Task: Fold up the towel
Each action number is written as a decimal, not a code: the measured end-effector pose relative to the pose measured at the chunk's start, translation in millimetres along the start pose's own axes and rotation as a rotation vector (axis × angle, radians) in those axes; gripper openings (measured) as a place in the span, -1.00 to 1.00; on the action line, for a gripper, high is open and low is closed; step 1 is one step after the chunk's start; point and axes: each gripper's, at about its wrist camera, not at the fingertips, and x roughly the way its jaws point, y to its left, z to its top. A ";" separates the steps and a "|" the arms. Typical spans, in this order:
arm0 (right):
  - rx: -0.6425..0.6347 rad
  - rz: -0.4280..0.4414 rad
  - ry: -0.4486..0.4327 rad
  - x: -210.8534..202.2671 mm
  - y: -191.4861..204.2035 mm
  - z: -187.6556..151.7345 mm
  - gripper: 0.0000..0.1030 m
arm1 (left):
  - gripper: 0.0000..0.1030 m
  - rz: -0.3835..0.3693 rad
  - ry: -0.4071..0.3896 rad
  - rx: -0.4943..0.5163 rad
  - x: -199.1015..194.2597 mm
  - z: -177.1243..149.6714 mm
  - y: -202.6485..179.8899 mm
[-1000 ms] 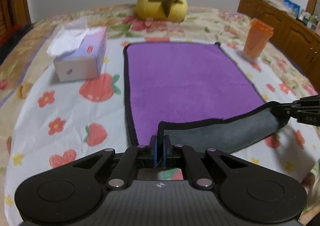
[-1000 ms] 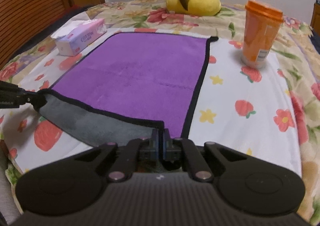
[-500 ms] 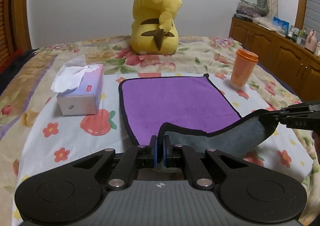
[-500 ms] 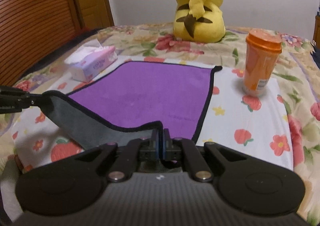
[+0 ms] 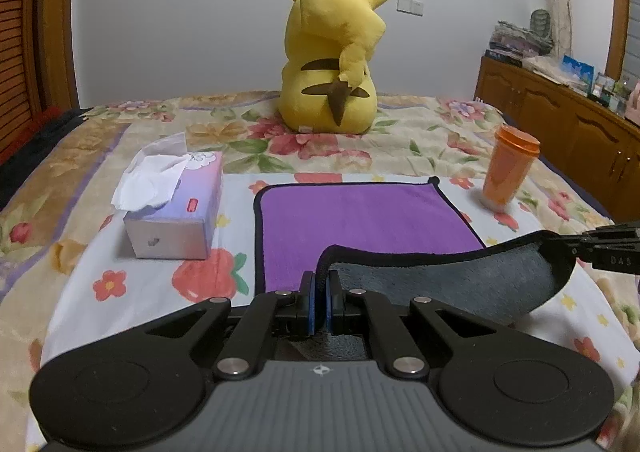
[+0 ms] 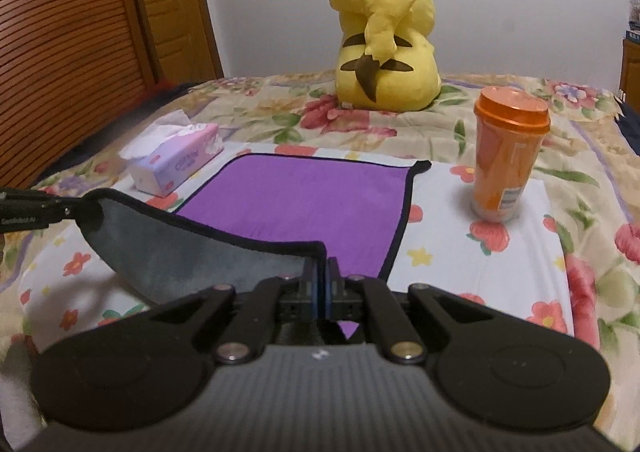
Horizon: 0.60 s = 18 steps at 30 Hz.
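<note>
A purple towel with black trim and a grey underside lies on the flowered bed; it also shows in the right wrist view. Its near edge is lifted off the bed and hangs between the two grippers, grey side toward me. My left gripper is shut on the near left corner. My right gripper is shut on the near right corner; it also shows at the right edge of the left wrist view. The far half of the towel lies flat.
A tissue box stands left of the towel. An orange lidded cup stands to its right. A yellow plush toy sits behind it. A wooden cabinet runs along the right, wooden doors on the left.
Both grippers have risen with the towel's near edge. More of the grey underside hangs free and less purple lies flat.
</note>
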 end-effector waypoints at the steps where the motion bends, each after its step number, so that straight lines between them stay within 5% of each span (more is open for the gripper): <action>1: -0.002 -0.001 -0.001 1.0 -0.8 0.2 -0.92 | -0.84 0.001 -0.002 0.000 2.1 1.1 0.8; 18: -0.037 -0.017 0.015 32.0 -15.2 1.7 -0.92 | -0.85 0.004 -0.001 0.037 38.5 8.9 3.1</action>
